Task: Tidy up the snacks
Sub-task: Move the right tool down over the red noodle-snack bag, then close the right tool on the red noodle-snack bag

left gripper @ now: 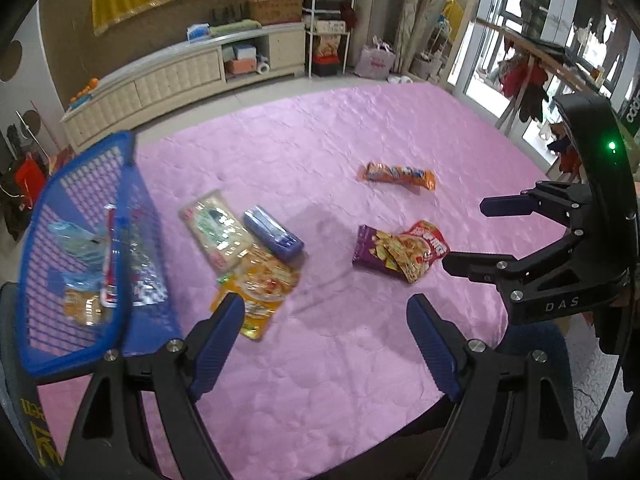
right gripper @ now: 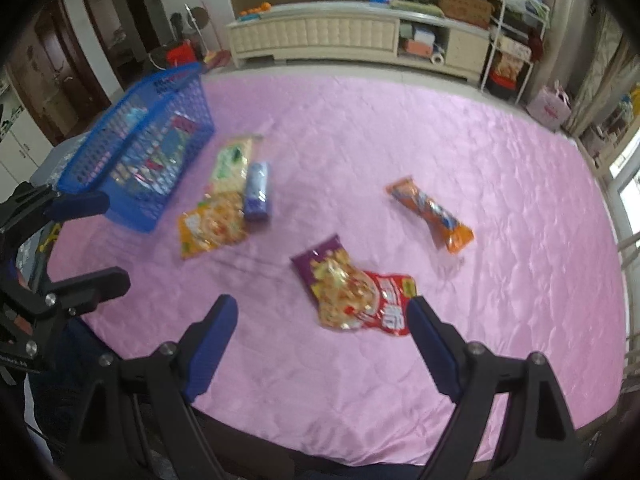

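A blue mesh basket (left gripper: 132,208) (right gripper: 176,92) with several snack packs inside stands at the left of the pink cloth. Loose on the cloth lie a pale green pack (left gripper: 214,232) (right gripper: 232,162), a blue pack (left gripper: 274,232) (right gripper: 256,190), a yellow pack (left gripper: 260,292) (right gripper: 210,224), a purple pack (left gripper: 370,248) (right gripper: 316,260) under a red pack (left gripper: 424,246) (right gripper: 380,304), and an orange pack (left gripper: 396,174) (right gripper: 430,212). My left gripper (left gripper: 326,316) (right gripper: 102,240) is open and empty, near the yellow pack. My right gripper (right gripper: 322,316) (left gripper: 464,236) is open and empty, just before the red pack.
The pink cloth (left gripper: 320,140) (right gripper: 480,152) covers a table whose near edge runs under both grippers. A low cream cabinet (left gripper: 180,76) (right gripper: 320,40) stands behind, with a white shelf rack (left gripper: 328,20) and glass doors (left gripper: 520,40) at the right.
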### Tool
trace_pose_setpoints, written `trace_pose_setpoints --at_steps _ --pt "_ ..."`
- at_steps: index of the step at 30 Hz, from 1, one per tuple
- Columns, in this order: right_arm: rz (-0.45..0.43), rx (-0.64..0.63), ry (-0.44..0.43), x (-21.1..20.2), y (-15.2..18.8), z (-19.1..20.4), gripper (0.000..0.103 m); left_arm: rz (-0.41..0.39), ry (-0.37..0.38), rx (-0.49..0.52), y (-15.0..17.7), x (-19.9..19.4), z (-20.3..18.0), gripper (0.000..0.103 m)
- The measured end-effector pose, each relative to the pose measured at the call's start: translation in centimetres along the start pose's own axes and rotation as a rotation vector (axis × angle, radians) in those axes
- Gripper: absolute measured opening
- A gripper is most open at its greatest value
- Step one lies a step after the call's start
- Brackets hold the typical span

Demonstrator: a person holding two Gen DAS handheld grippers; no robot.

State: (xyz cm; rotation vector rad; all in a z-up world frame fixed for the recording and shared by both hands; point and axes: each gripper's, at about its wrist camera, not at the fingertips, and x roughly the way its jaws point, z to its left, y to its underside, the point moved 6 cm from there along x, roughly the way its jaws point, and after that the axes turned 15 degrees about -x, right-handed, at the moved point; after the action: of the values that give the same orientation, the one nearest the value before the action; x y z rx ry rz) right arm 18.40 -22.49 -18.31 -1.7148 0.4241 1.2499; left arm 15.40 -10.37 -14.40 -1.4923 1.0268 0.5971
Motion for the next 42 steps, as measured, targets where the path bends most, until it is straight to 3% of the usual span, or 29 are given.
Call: trace_pose_setpoints --at_steps 9,16,25,31,34,37,42 --pt "0.120 0.097 -0.061 5.8 2.7 -2.9 0.089 0.096 0.003 -0.025 0.9 6.0 -0.9 0.082" --pt "0.164 0.170 -0.111 8.6 2.6 -4.0 0.089 0.134 -0.001 -0.050 0.9 8.4 0.1 0.082" --pt "0.201 0.103 -0.042 9.8 1.2 -3.8 0.089 0.140 0.008 -0.089 0.8 8.7 1.8 0.082" --pt "0.181 0.052 -0.034 10.2 0.6 -3.1 0.089 0.135 0.015 -0.096 1.0 8.2 2.4 0.082" --pt "0.166 0.013 -0.044 9.7 0.9 -2.5 0.083 0.138 0.014 -0.109 1.1 8.2 2.8 0.082" --pt "0.152 -0.016 -0.064 9.3 1.1 -1.6 0.064 0.139 0.016 -0.120 1.2 8.1 2.9 0.082" --pt "0.127 -0.025 -0.068 8.4 1.3 -1.4 0.055 0.137 0.018 -0.110 1.1 8.0 2.4 0.082"
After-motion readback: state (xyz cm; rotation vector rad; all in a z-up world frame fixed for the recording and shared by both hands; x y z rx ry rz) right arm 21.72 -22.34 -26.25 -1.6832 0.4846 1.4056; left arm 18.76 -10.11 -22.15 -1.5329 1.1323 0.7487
